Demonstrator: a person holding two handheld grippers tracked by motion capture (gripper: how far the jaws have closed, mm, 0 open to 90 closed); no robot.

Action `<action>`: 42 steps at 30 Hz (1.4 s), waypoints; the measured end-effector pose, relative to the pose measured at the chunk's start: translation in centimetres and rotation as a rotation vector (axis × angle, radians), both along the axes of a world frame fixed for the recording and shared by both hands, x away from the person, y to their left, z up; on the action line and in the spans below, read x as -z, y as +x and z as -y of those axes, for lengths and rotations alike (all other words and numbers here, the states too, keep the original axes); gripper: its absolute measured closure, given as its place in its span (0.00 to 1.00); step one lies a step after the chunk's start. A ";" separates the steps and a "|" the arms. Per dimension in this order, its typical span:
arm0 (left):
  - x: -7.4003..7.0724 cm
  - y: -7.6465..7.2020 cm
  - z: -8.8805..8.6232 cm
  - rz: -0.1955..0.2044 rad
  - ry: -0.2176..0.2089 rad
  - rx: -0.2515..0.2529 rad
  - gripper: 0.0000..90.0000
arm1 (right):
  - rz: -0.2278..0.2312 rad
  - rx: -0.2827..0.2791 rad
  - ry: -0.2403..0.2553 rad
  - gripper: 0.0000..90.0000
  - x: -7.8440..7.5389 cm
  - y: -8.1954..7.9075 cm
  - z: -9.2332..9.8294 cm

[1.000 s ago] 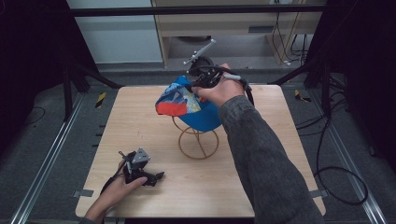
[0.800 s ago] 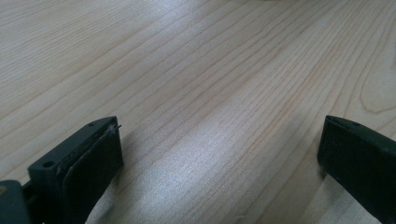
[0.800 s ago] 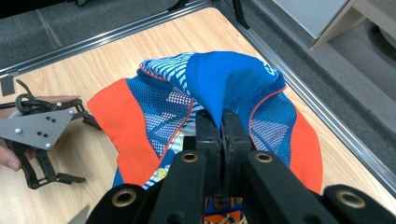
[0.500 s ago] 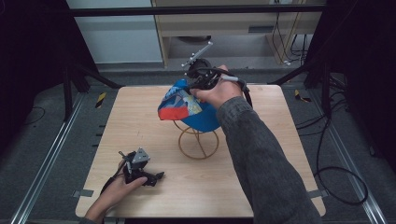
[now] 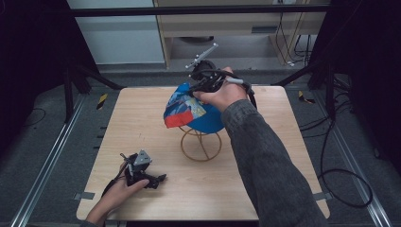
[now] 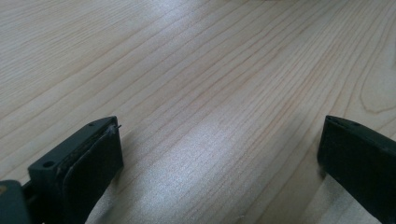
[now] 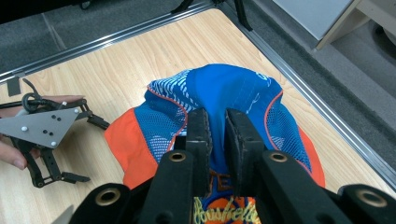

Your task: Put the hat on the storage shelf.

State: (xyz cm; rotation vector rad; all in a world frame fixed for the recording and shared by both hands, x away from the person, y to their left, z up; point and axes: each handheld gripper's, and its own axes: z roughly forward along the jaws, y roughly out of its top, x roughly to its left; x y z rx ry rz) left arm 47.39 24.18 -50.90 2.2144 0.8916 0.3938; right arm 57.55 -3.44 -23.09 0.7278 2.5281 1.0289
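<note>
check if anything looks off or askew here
The cap sits lopsided on the wire stand, bunched where the right gripper pinches a fold of its crown. The left gripper rests open on the table. Nothing looks spilled or damaged.

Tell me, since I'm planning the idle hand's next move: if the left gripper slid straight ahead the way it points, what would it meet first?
Probably nothing: ahead of the open left gripper lies bare light wooden tabletop as far as its view reaches.
</note>
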 end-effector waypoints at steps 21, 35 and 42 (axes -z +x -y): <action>0.0 0.0 0.0 0.000 0.001 0.002 0.00 | 0.008 0.002 0.045 0.81 -0.6 -1.1 1.2; 0.0 0.0 0.0 0.000 0.003 0.003 0.00 | 0.017 0.009 0.068 0.80 -1.0 -2.0 2.4; 0.0 0.0 0.0 0.000 0.003 0.003 0.00 | 0.026 0.011 0.081 0.79 -1.1 -2.6 3.1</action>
